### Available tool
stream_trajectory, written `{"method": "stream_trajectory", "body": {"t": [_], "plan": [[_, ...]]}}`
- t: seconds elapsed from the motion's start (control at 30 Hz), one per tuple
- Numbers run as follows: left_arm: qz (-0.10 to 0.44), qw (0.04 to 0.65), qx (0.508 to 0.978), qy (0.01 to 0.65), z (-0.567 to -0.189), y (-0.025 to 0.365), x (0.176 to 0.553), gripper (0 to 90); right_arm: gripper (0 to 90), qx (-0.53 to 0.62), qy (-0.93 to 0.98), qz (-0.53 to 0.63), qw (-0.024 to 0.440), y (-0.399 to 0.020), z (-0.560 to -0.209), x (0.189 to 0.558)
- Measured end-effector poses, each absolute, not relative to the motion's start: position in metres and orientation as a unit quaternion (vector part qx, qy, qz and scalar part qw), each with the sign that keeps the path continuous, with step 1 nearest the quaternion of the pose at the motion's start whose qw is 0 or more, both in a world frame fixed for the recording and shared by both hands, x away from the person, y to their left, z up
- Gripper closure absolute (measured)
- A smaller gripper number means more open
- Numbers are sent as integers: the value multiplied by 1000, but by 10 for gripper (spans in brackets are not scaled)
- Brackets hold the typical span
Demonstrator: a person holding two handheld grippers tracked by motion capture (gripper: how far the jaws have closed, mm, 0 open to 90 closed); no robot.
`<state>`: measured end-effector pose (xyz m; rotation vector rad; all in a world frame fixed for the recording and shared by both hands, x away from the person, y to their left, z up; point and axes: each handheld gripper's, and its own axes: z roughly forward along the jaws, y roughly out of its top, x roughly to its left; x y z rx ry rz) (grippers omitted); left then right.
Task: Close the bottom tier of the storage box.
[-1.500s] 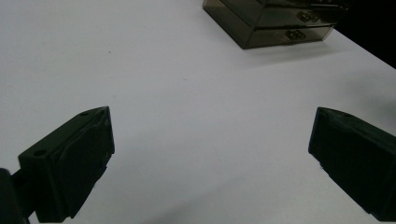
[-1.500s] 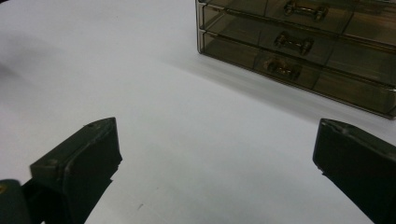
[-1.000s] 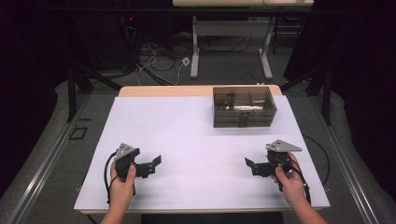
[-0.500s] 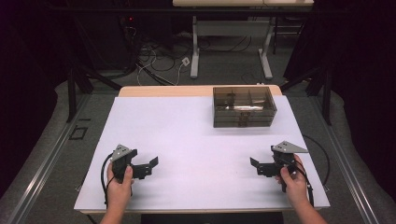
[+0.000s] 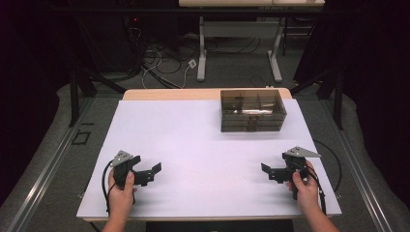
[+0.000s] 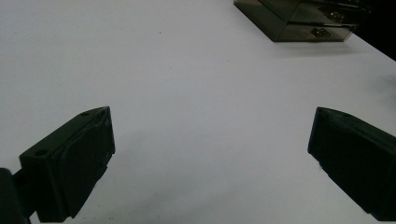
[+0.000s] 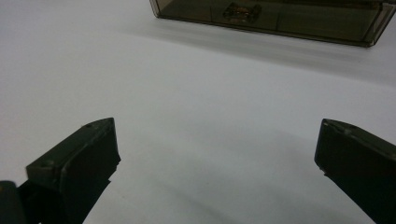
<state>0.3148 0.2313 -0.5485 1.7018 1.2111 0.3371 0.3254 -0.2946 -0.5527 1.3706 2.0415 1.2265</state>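
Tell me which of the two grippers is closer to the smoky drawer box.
The right gripper: the drawer box sits on its side of the table, far from the left gripper.

Box (image 5: pixel 253 110) sits on the table (image 5: pixel 193 135) at its far right; left gripper (image 5: pixel 153 172) near left, right gripper (image 5: pixel 266 172) near right, both well apart from the box
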Motion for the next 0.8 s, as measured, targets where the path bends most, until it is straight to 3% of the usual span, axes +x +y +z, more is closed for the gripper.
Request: {"method": "stream_trajectory", "body": {"t": [0.8], "plan": [[135, 487, 698, 506, -552, 233, 316, 8, 0, 511, 722, 425, 195, -303, -559, 332]]}}
